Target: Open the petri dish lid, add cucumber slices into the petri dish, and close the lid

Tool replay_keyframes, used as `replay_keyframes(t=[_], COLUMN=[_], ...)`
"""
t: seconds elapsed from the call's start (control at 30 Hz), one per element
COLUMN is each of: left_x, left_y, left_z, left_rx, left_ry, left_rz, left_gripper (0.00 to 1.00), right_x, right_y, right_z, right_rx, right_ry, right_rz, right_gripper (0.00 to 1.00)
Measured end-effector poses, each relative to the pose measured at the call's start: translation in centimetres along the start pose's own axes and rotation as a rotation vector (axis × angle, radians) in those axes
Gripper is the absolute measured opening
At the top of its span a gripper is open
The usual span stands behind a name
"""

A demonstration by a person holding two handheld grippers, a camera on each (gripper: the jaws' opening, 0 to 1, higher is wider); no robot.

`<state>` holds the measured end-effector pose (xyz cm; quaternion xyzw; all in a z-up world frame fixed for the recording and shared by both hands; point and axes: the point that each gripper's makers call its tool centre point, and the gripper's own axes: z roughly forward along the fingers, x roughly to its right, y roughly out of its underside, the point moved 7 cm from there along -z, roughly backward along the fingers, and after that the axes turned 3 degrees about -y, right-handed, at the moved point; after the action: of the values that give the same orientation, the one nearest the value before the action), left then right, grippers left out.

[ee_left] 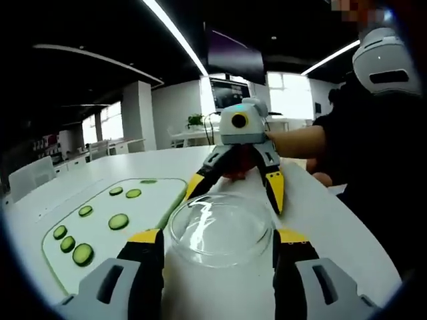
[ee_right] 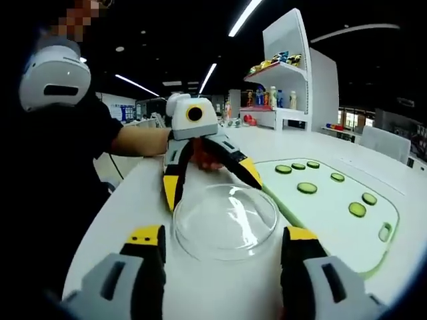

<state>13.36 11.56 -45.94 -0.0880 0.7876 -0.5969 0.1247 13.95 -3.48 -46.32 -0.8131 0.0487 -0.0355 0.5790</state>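
1. Left gripper view: your left gripper (ee_left: pixel 219 248) has its jaws spread wide, one on each side of the glass petri dish (ee_left: pixel 221 230) on the white table (ee_left: pixel 333 220); I can't tell if they touch it. Cucumber slices (ee_left: pixel 119 221) lie on the cutting board (ee_left: pixel 153 207), left of the dish.
2. Right gripper view: right gripper (ee_right: pixel 227 247) faces the other way w/ jaws wide apart, flanking the same dish, nothing held.
3. Tip: steady the base w/ one gripper, close the other gently on the lid's rim, lift straight up; glass likely slips.
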Motion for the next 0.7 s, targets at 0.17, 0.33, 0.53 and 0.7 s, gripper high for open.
replay_keyframes(t=[0.17, 0.33, 0.53, 0.7], left_x=[0.05, -0.09, -0.08, 0.0], left_y=[0.1, 0.07, 0.35, 0.34], left_z=[0.23, 0.26, 0.34, 0.38], left_rx=[-0.013, -0.013, -0.025, -0.026], left_ry=[0.014, 0.008, 0.005, 0.003], left_rz=[-0.001, -0.006, 0.002, -0.004], left_gripper=[0.63, 0.62, 0.62, 0.62], right_x=[-0.07, -0.05, 0.27, 0.37], right_y=[0.15, 0.22, 0.19, 0.16], right_z=[0.25, 0.41, 0.51, 0.48], right_rx=[-0.017, -0.029, -0.033, -0.028], right_ry=[-0.006, 0.006, -0.002, -0.013], right_rz=[0.004, -0.001, -0.014, -0.026], right_gripper=[0.65, 0.63, 0.61, 0.6])
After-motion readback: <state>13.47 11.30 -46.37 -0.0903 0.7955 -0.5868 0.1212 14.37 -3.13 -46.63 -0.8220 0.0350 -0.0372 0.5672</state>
